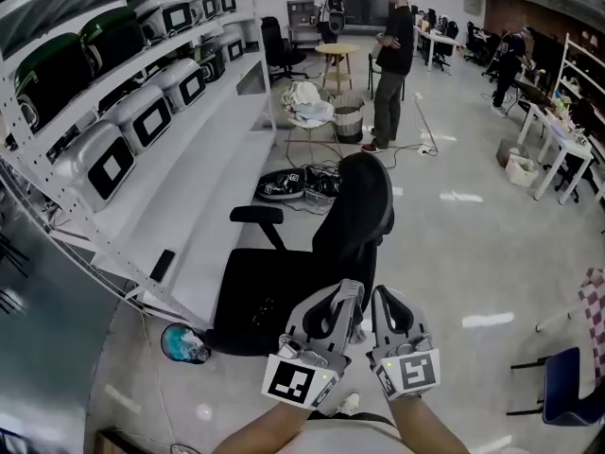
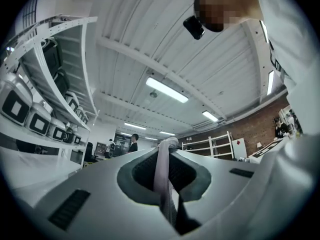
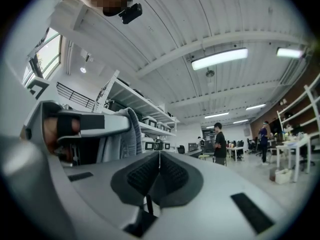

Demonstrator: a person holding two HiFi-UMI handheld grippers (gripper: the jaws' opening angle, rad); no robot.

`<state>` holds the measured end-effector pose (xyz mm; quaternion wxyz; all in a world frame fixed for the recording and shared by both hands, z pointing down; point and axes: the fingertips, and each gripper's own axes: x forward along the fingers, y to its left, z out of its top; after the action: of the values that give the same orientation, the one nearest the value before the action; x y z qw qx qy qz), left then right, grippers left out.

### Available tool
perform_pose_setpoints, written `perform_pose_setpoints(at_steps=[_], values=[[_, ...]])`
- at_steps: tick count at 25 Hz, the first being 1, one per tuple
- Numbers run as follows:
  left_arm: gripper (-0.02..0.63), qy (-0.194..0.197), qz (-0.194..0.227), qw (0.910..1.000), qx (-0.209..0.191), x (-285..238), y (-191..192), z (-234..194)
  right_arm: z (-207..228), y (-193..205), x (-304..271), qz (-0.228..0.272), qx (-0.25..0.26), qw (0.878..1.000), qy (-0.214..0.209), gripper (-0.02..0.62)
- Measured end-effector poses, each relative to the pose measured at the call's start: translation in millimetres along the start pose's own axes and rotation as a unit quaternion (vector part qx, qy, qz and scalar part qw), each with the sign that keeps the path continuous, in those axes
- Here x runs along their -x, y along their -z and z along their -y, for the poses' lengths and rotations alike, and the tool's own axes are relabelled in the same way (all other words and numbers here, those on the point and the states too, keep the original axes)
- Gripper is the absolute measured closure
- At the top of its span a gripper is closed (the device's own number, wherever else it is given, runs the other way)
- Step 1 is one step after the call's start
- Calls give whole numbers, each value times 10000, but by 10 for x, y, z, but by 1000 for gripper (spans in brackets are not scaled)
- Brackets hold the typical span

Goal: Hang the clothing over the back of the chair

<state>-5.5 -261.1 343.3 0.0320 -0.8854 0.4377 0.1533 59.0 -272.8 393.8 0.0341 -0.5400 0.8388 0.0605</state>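
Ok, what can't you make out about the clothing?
Pale cloth garment: left gripper view shows only a strip pinched in the left tool; its shape is hidden below the tool's body.
Head view: both tools cover it.
Right tool: shut; whether it pinches cloth is too thin to tell.

One left gripper [image 1: 342, 291], one right gripper [image 1: 389, 297], one pale garment [image 2: 162, 179] in the left, one black office chair [image 1: 352, 214] just ahead.

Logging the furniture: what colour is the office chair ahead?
Black; the chair shows best in the head view.
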Motion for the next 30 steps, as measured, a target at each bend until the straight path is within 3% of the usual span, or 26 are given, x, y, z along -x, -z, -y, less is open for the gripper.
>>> perform_pose_setpoints(at_steps=[5,10,17,24,30], values=[[583,-70,-130,9995,-265,-361,128,10,240,-31,-267,164,112,9997,136,578],[583,14,54,9992,-398,-683,-150,-195,260,-186,-460,262,147,9995,136,578],[583,490,336,9956,-730,-1541,-603,-393,148,-208,-511,194,196,9996,64,578],[583,830,144,9910,-1044,-2442,-571,-441,365,-247,-510,146,330,9989,283,578],[583,1127,328,9862,-1165,-2996,-845,-403,634,-183,-580,19,392,9983,425,578]])
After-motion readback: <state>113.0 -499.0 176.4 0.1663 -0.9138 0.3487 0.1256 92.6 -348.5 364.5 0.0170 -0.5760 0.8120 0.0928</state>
